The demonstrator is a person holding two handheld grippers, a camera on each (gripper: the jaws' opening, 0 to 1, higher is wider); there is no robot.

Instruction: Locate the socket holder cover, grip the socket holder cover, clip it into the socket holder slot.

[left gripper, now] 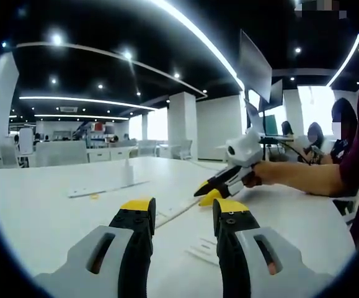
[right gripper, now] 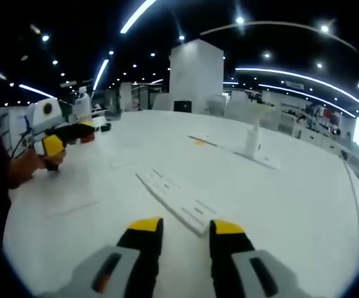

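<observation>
Left gripper (left gripper: pixel 182 209) jaws apart, empty, low over white counter (left gripper: pixel 43 211). Right gripper (right gripper: pixel 185 228) jaws apart, empty. Long white socket holder cover (right gripper: pixel 176 200) flat on counter just beyond right gripper. Upright white post (right gripper: pixel 252 136) on flat strip farther back, well apart. Small yellow bit (right gripper: pixel 199 142) near it. Nothing between jaws and cover.

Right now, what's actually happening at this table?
A person holds a two-jaw gripper in each hand above a white table. The left gripper and right gripper are both open and empty. A flat white slotted strip, possibly the socket holder part, lies just ahead of the right gripper, untouched. Nothing has been gripped yet.
</observation>
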